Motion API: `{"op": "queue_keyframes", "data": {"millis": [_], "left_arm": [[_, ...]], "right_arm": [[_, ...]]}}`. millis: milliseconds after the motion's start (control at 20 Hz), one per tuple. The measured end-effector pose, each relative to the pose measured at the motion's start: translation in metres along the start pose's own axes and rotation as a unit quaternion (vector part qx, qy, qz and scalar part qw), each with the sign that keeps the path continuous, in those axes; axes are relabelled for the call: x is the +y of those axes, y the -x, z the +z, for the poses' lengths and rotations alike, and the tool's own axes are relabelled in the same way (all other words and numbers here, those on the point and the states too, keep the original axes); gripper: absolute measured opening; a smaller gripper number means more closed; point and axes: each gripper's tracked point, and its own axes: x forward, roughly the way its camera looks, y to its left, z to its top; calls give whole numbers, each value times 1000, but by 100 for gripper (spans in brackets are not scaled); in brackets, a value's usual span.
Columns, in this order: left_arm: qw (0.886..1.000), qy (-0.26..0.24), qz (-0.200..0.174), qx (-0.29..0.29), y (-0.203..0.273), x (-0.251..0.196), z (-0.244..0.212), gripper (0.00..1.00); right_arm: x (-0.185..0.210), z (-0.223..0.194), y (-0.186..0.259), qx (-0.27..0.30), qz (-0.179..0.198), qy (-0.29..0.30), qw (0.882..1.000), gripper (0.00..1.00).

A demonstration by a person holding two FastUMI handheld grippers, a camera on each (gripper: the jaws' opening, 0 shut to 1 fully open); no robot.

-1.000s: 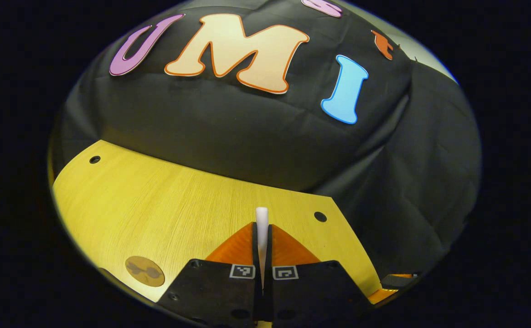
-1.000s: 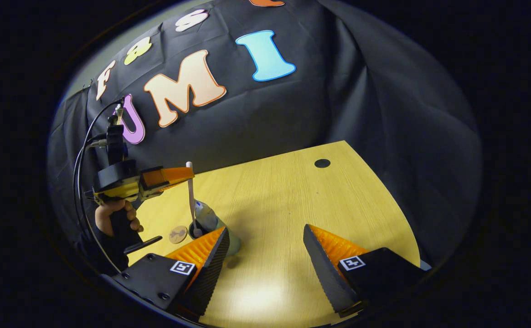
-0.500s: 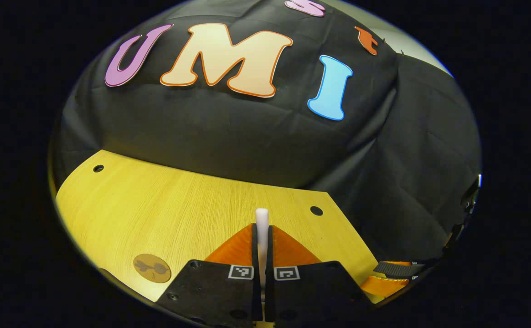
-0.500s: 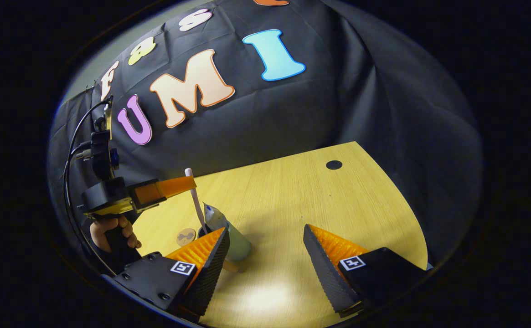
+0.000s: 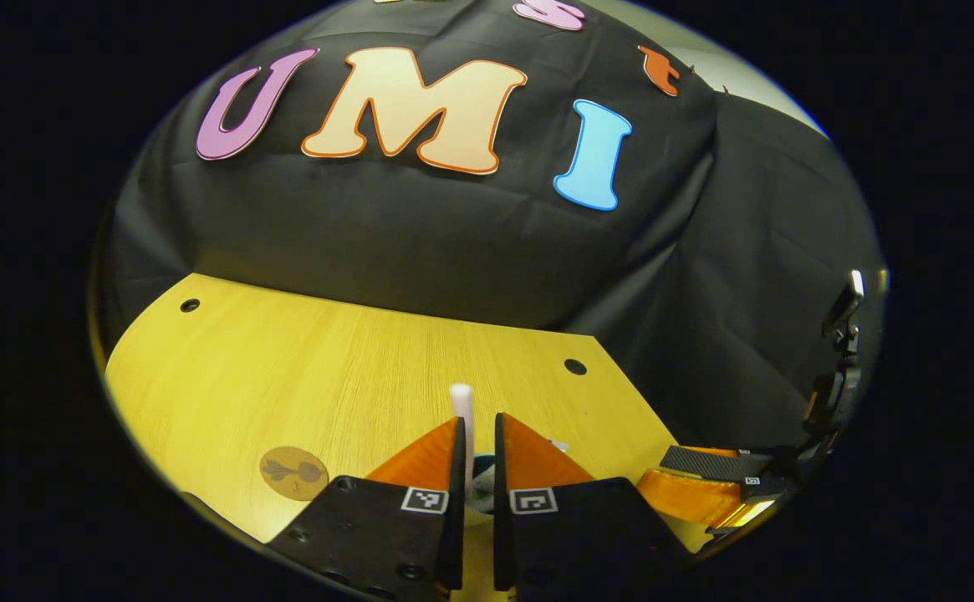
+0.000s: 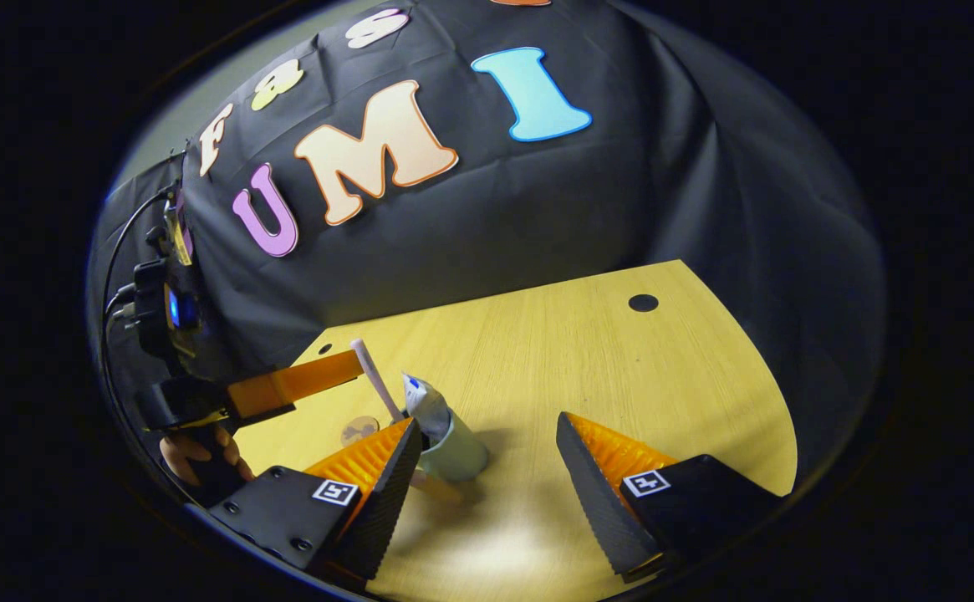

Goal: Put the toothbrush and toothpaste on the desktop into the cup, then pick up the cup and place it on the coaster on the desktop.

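In the right gripper view a pale green cup [image 6: 461, 451] stands on the yellow desktop [image 6: 587, 359]. A toothpaste tube [image 6: 425, 403] and a white toothbrush [image 6: 374, 378] lean out of it. My left gripper [image 6: 346, 368], held by a hand [image 6: 194, 456], hovers by the toothbrush's top end. In the left gripper view my left gripper [image 5: 478, 418] is slightly open; the toothbrush [image 5: 461, 416] rests against one finger, with the cup [image 5: 481, 485] below. My right gripper [image 6: 487, 420] is open, and the cup stands just beyond its left finger.
A round brown coaster [image 5: 293, 472] lies on the desktop [image 5: 303, 376] left of the cup; its edge, the coaster [image 6: 359, 431], peeks out beside the right gripper's left finger. The right gripper [image 5: 677, 478] sits low at the right. Black cloth closes off the back and right.
The left gripper's jaws have parted from the toothbrush, which now leans in the cup. The right gripper has come closer to the cup, and the left gripper has dropped lower.
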Motion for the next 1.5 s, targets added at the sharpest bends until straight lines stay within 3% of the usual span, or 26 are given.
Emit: {"op": "queue_keyframes", "data": {"millis": [150,200,250,400,600,650,800,850,950,1100,1150,1500], "left_arm": [[1000,-14,0,-11,18,10,3,29],[1000,-19,5,-18,25,17,4,38],[999,-26,13,-24,33,26,6,50],[996,-53,51,-48,54,62,12,98],[994,-49,89,-40,80,109,6,95],[994,-46,97,-37,84,119,5,95],[991,-49,124,-32,100,153,2,95],[989,-50,133,-33,106,164,1,95],[987,-47,150,-30,118,183,-3,95],[984,-38,174,-25,135,211,-11,95],[983,-34,180,-22,139,218,-14,95],[974,-10,225,-13,167,262,-28,95]], "right_arm": [[13,-5,-6,18,4,9,1000,99],[18,-6,-7,22,4,13,1000,94],[25,-7,-9,28,5,16,999,99],[40,-17,-17,53,4,40,998,99],[48,-29,-31,96,-18,62,993,98],[50,-35,-34,112,-21,66,991,94],[51,-54,-44,164,-34,77,983,99],[52,-60,-48,183,-36,79,979,94],[54,-73,-52,219,-41,86,971,99],[54,-90,-61,268,-49,101,957,94],[54,-93,-63,282,-52,108,952,98],[48,-126,-83,349,-74,151,922,95]]}}
